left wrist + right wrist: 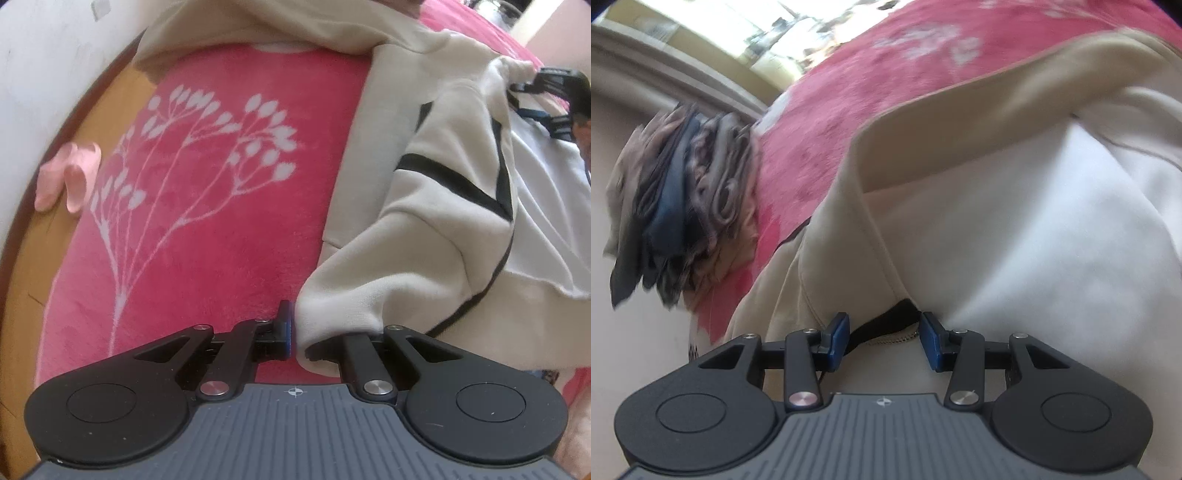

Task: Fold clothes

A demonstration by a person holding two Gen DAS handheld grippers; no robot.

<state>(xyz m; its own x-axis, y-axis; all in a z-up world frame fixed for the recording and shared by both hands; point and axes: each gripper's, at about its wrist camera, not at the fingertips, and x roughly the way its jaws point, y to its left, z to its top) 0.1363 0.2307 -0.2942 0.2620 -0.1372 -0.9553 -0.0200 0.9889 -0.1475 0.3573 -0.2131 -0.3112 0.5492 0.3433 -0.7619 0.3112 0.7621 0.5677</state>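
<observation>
Gripping cream sweatshirt (pixel 424 229) hem: left gripper (pixel 295 332) pinched tight on fabric fold, right finger buried under cloth. Garment bunched, black stripes showing, draped across right half of pink blanket (pixel 207 206) with white flower print. Other gripper (pixel 554 99) visible far right, at sweatshirt's upper edge. Right gripper (pixel 882 339) jaws apart, narrow-to-medium gap, blue pads (pixel 838 339) flanking dark neckline (pixel 886 321), not closed on it. Pile of folded clothes (pixel 683 206) at blanket edge, left. Pink slippers (pixel 68 177) on floor.
</observation>
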